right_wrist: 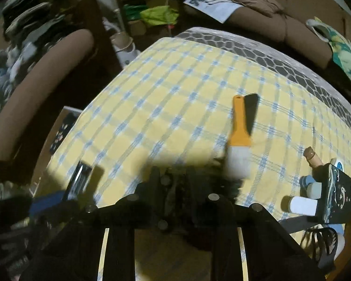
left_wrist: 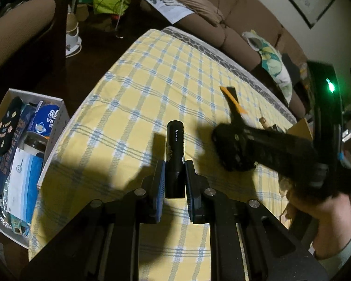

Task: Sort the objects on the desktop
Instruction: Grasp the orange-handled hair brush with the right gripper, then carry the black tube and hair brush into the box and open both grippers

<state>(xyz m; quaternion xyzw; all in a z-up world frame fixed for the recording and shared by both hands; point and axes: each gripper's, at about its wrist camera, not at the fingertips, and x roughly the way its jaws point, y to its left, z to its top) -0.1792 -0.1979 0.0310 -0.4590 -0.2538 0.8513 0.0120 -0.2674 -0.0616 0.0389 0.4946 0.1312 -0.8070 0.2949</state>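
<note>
My left gripper [left_wrist: 174, 165] is shut on a black lip-balm tube [left_wrist: 174, 140], which stands up between its blue pads [left_wrist: 160, 178] above the yellow checked tablecloth [left_wrist: 133, 98]. The same tube [right_wrist: 78, 182] shows at the lower left of the right wrist view. My right gripper [left_wrist: 227, 151], blurred and held by a hand [left_wrist: 320, 213], hangs over the cloth to the right. In its own view its jaws [right_wrist: 173, 180] lie in shadow, close together; whether anything sits between them is unclear. An orange-handled brush [right_wrist: 238, 135] with white bristles lies just right of them.
A white box [left_wrist: 58, 126] full of packets stands off the table's left edge. At the right edge sit a black patterned box [right_wrist: 337, 194], a white cylinder [right_wrist: 301, 206], a blue-capped tube [right_wrist: 312, 187] and a corked bottle [right_wrist: 312, 158]. A brown sofa [left_wrist: 234, 11] lies beyond the table.
</note>
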